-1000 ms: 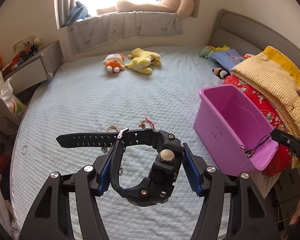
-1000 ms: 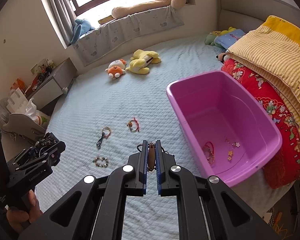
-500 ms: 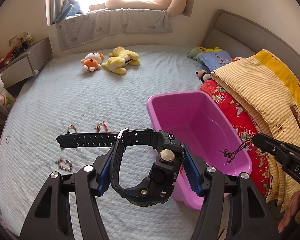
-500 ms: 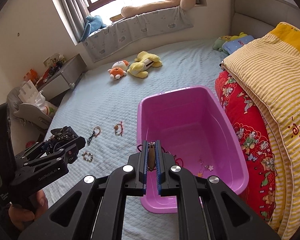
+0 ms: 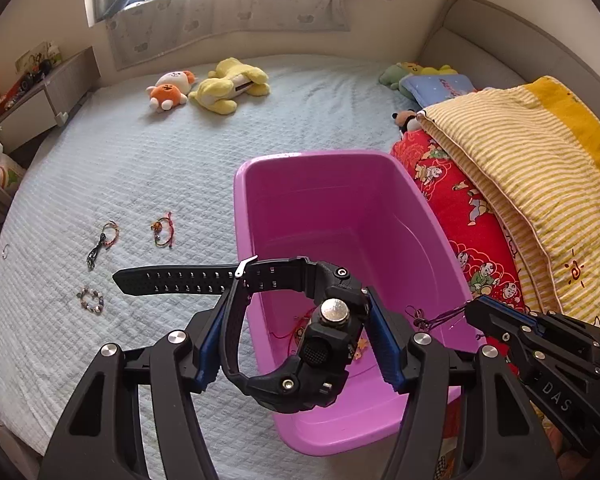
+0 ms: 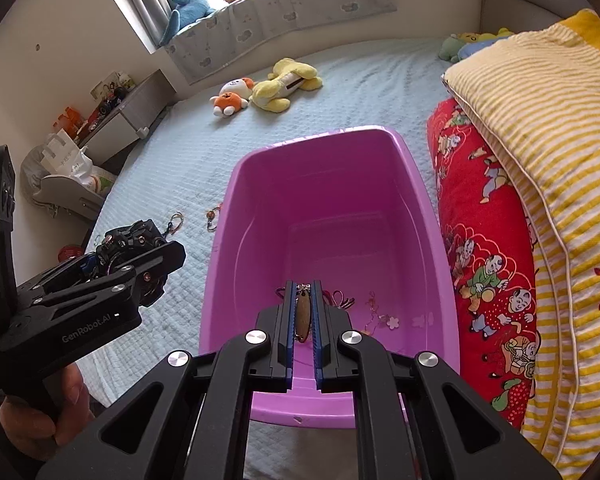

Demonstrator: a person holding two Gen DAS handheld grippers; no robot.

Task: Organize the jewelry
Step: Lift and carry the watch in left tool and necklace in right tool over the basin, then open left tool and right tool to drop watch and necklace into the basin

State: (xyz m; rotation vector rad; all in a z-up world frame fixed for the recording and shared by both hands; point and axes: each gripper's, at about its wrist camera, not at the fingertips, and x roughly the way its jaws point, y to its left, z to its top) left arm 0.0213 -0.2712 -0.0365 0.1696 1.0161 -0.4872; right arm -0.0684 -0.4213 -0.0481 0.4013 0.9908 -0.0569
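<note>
1. Bed [image 5: 180,168]: pale blue quilted cover, bearing everything listed below.
2. Pink tub [image 5: 340,216]: open plastic bin beside the folded red and yellow quilts; a few small trinkets lay on its floor near the front wall.
3. Left gripper [image 5: 296,344]: fingers spread wide and clamped on the black watch [image 5: 312,344], blue pads against the case and the inner strap loop, the free strap tail jutting left. It hung over the tub's front left corner.
4. Right gripper [image 6: 302,316]: fingers nearly closed, pinching a slim brown pendant [image 6: 301,314] between the pads, its dark cord dangling from the tips over the tub interior.
5. Loose bracelets [image 5: 108,236]: three left on the cover, well apart from the tub.
6. Risks, as judged: the watch sat close above the rim, so release there might tip it out onto the cover; the strap tail could catch the wall; the pendant cord might snag on a pad when let go.
</note>
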